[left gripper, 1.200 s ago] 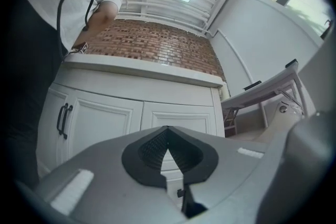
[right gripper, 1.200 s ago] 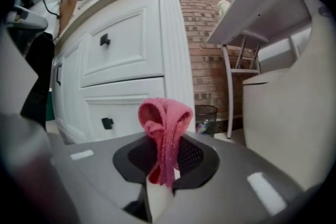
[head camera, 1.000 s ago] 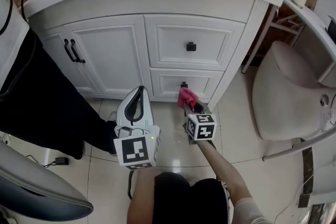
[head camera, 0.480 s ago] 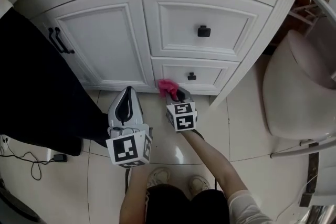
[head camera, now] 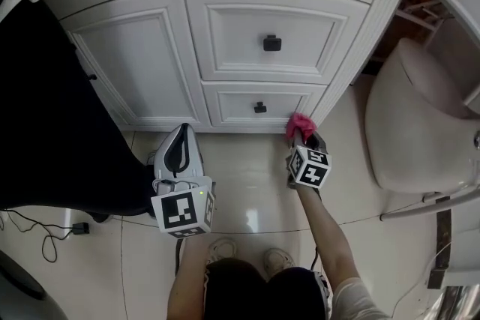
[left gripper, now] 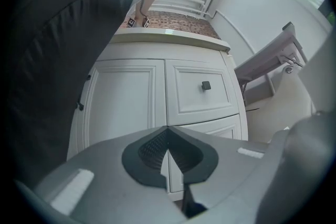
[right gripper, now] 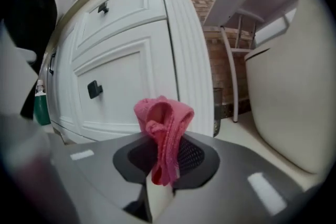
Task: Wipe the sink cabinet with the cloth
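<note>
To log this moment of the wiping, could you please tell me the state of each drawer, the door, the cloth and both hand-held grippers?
Upper drawer: closed.
Lower drawer: closed.
Cabinet door: closed.
Pink cloth: bunched up, pinched at its lower end.
Right hand-held gripper: shut on the pink cloth.
Left hand-held gripper: shut, nothing between its jaws.

The cloth [right gripper: 164, 128] is pink. The sink cabinet [head camera: 142, 64] is white with black knobs [head camera: 271, 43]. The grey left gripper [left gripper: 168, 128] and right gripper [head camera: 301, 133] bear black-and-white square markers. The brick wall [right gripper: 212, 8] is reddish-brown.
</note>
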Demonstrator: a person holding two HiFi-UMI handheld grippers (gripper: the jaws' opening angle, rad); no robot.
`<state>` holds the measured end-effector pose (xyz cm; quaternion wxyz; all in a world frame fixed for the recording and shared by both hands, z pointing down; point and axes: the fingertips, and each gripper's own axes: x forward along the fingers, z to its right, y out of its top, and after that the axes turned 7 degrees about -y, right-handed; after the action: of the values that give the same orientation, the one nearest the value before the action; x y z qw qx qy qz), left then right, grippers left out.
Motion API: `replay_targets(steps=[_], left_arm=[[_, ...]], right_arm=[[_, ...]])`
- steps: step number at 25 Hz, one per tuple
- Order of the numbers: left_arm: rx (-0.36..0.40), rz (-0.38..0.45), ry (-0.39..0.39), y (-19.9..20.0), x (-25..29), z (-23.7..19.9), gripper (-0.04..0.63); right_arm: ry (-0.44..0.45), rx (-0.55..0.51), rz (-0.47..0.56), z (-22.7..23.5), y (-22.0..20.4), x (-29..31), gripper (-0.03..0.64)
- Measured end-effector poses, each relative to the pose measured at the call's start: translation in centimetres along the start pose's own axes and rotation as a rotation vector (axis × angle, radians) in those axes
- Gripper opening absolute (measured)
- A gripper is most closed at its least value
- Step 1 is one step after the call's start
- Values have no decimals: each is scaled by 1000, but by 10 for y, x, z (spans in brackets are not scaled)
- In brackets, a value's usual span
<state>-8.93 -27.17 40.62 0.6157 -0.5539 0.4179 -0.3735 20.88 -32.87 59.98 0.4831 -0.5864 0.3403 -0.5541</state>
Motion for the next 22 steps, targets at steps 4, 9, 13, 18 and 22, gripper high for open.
replay_targets(steps=[4,9,13,18,22], left_arm=[[6,-3,0,4,-2,3,14],[12,-2,-13,12,-3,9,14],[27,10,-12,29,-2,12,14],[102,56,-79,89,-10,45,15],[25,130,-120,142,-28,77,15]], right_arm=[[-45,-35,-30,24,-1,-1,64],[-60,-36,-46,36,-1,-2,64],[-26,30,-26,22,9,-23,64],[131,84,118,-36,98,-107,64],[230,166,237,-72,189,-179,64]])
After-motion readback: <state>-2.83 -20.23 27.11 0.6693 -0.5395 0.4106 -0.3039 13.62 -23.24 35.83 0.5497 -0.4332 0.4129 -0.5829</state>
